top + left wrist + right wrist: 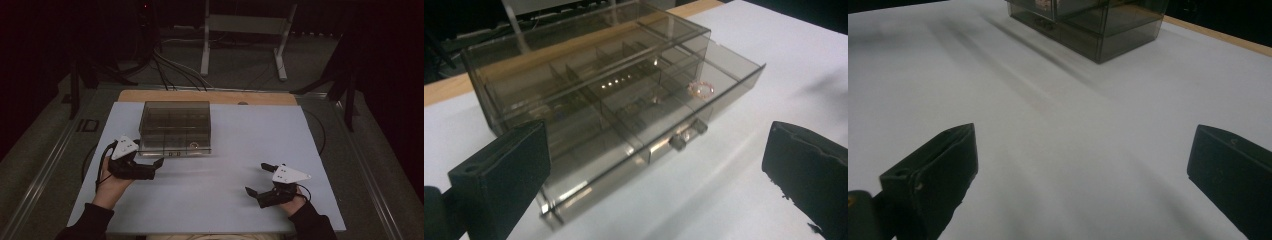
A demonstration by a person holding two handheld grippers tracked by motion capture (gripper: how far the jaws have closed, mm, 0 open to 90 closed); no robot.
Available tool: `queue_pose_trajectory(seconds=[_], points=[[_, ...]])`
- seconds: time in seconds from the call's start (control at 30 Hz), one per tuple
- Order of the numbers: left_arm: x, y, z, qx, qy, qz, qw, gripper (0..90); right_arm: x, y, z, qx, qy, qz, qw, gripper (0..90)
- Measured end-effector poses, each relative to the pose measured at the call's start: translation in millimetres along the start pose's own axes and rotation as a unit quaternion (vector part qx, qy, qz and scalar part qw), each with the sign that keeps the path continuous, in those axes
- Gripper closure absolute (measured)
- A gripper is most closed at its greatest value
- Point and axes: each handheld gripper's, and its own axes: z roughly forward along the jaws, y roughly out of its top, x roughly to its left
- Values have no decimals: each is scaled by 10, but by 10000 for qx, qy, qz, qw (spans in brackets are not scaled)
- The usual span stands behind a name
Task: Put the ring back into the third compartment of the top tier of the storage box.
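Drawer organiser [175,127], smoked clear plastic, sits toward far-left part of white worktop [250,150], lower drawer [649,130] pulled partly out toward near edge. Beaded ring [700,89] lies in one drawer compartment; two small knobs [686,135] on drawer front. Left gripper [159,163] just beside organiser's near-left corner, jaws spread, holding nothing. Right gripper [257,179] near worktop's near-right corner, well apart from organiser, jaws spread, empty.

Bracelet [700,89] (perhaps beaded) in drawer [684,107]
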Motion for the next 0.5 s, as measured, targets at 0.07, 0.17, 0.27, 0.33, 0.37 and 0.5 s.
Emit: queue_pose_trajectory(seconds=[0.07, 0.17, 0.27, 0.33, 0.37, 0.5], points=[[-2, -57, -16, 28, -22, -10, 10000, 0, 1, 0, 0, 1, 1, 3, 10000, 0], [-5, -140, -33, 49, -16, -10, 10000, 0, 1, -1, 2, 6, 1, 7, 10000, 0], [-13, -220, -43, 60, 14, -41, 10000, 0, 2, -1, 3, 9, 1, -2, 10000, 0], [-24, -269, -50, 64, 27, -29, 10000, 0, 1, -3, 4, 14, 4, 14, 10000, 0], [-30, -294, -51, 63, 28, -44, 10000, 0, 1, -3, 4, 14, 4, 14, 10000, 0], [-51, -391, -78, -6, -10, -29, 10000, 0, 1, -2, 3, 16, 4, 6, 10000, 0]])
